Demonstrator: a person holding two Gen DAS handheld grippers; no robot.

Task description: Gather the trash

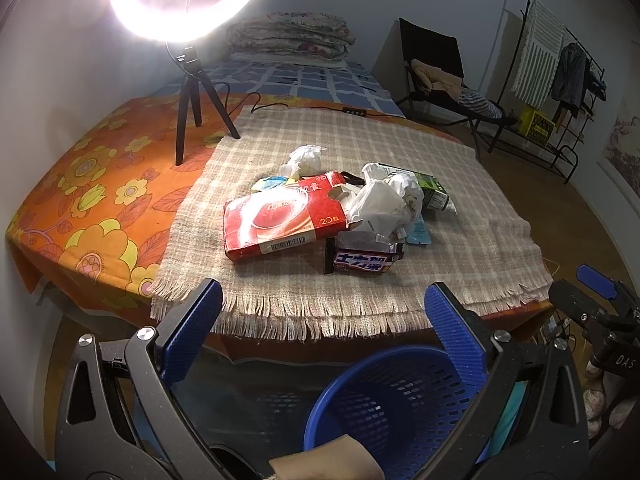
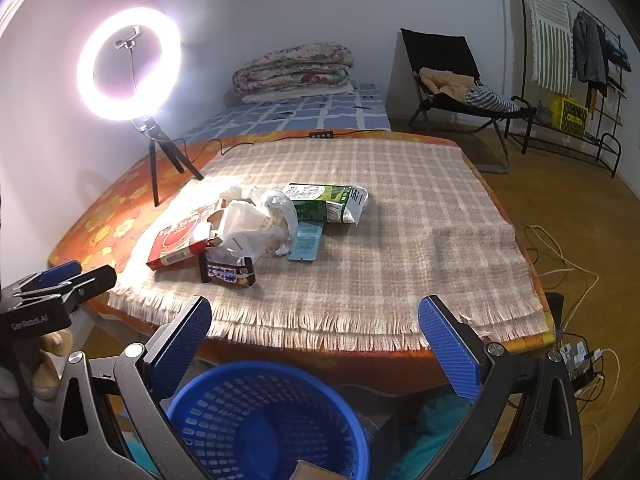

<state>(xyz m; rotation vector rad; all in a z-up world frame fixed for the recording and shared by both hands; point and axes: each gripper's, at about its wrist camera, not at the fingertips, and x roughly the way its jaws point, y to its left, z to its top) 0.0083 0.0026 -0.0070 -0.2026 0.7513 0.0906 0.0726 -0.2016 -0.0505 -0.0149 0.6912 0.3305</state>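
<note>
2 sets of jaws gape empty, and the trash pile (image 1: 336, 216) sits mid-frame ahead of your left gripper (image 1: 324, 320), upper left for your right gripper (image 2: 314, 334).

The red box (image 1: 280, 216) bears "20" followed by a small character, above a barcode. The left gripper (image 2: 60, 280) body reads "GenRobot.AI". The right gripper (image 1: 600, 300) body shows "DAS". The candy wrapper (image 1: 362, 262) carries bold white Chinese characters.
</note>
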